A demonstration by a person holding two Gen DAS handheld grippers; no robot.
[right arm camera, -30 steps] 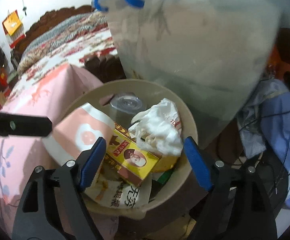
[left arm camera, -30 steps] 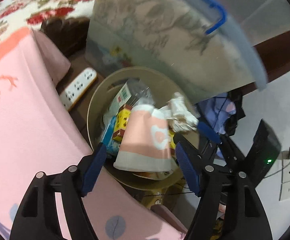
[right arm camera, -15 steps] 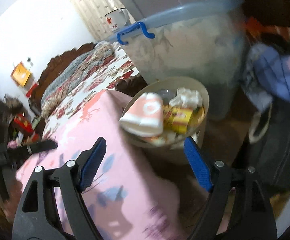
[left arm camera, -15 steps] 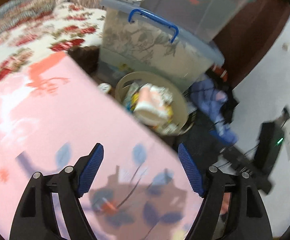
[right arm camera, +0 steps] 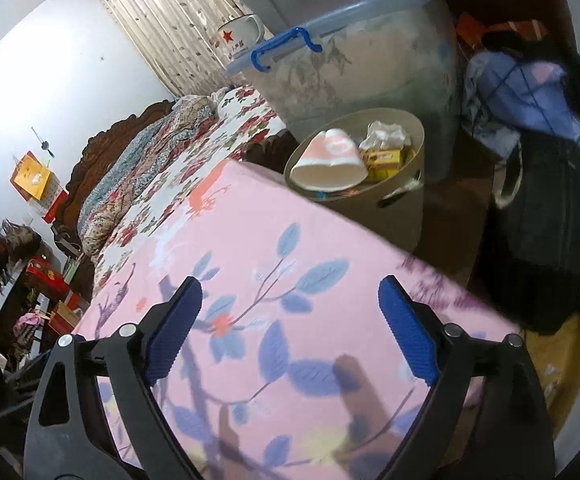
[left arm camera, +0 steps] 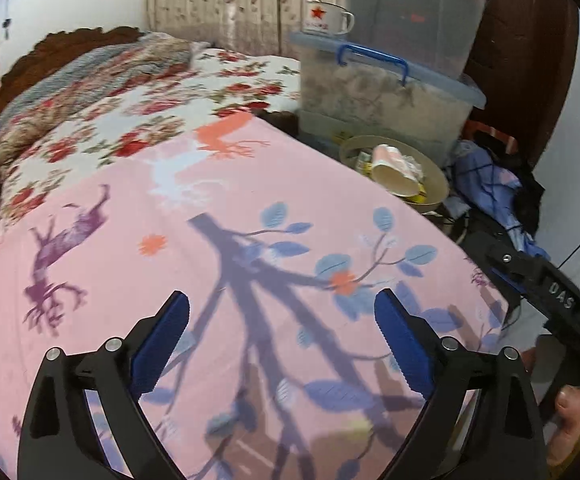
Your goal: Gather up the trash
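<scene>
A: What's hard to make out?

B: The pink sheet (right arm camera: 249,264) hides the trash bin (right arm camera: 404,200) base; its paper cup (right arm camera: 330,164) lies on top.

A: Surroundings?

B: Storage tub (right arm camera: 354,64) behind. Your left tongs (left arm camera: 281,332) and right tongs (right arm camera: 290,320) are opening, empty.

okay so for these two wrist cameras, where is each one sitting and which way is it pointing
Left wrist: rides the left gripper, jaws opening and empty, angled down over the pink bedspread toward the trash basket; the other gripper's body and a hand show at right.
Right wrist: rides the right gripper, jaws opening and empty, angled down over the same bedspread toward the basket.
Shared: bedspread, basket, pink paper cup, star mug, blue-handled storage box.
</scene>
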